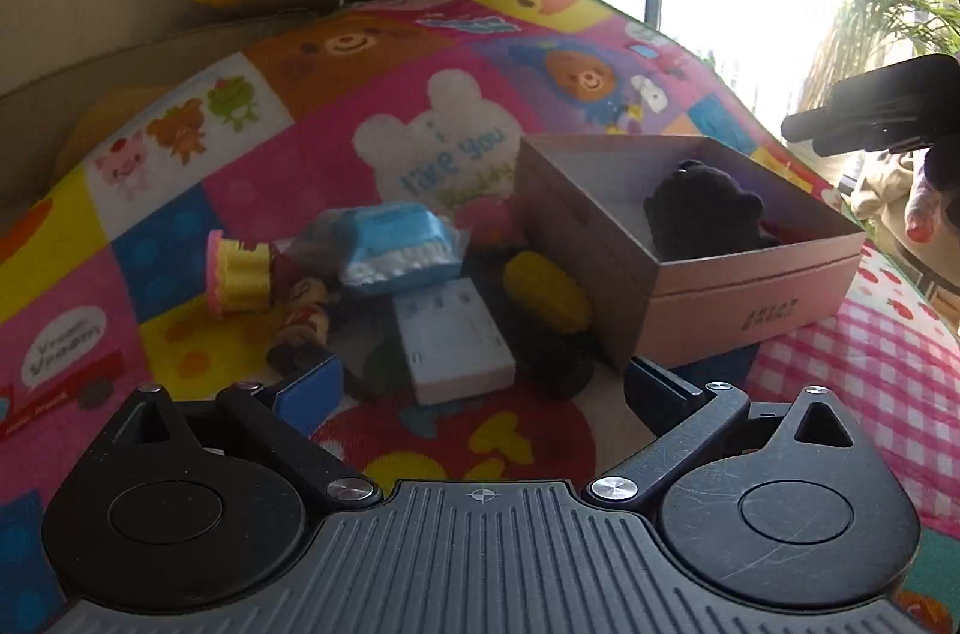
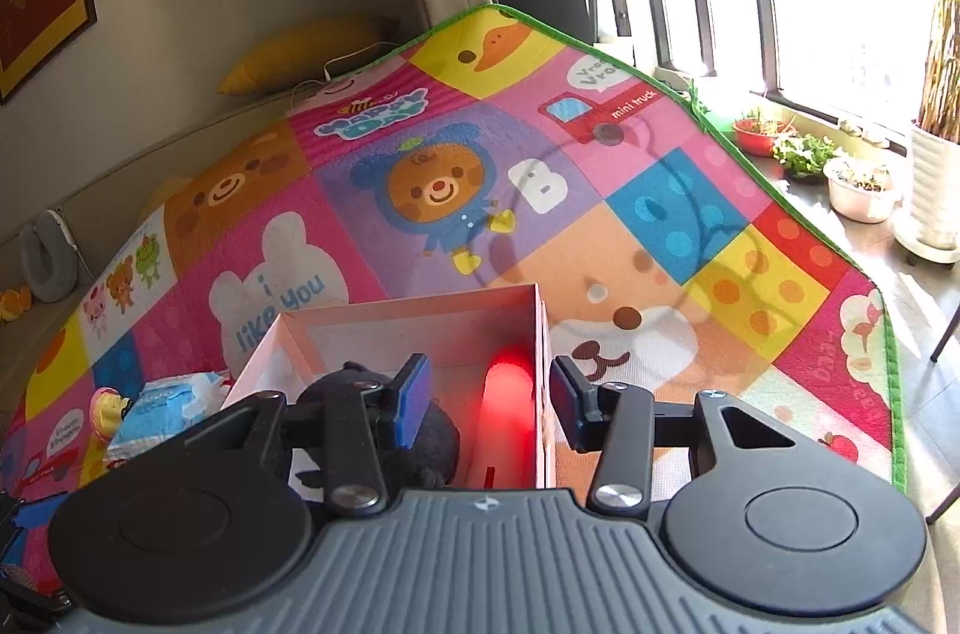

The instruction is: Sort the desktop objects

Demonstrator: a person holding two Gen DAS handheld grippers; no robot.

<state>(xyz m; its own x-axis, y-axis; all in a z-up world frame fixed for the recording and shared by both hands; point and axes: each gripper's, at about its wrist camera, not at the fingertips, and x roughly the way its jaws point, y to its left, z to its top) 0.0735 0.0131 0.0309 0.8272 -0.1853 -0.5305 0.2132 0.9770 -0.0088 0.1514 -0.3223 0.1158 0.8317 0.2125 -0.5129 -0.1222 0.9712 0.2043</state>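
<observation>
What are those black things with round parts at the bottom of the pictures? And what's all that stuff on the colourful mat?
Those are two grabbers that a person holds, one in each hand. Each has a small camera looking out between its two fingers, so every picture is one grabber's own view. The left gripper is open wide and holds nothing. It looks at a pile on the cartoon play mat: a blue tissue pack, a white box, a yellow toy and a pink and yellow toy. The right gripper hangs over the pink cardboard box, open too and empty. Inside lie a black plush toy and something red.
</observation>
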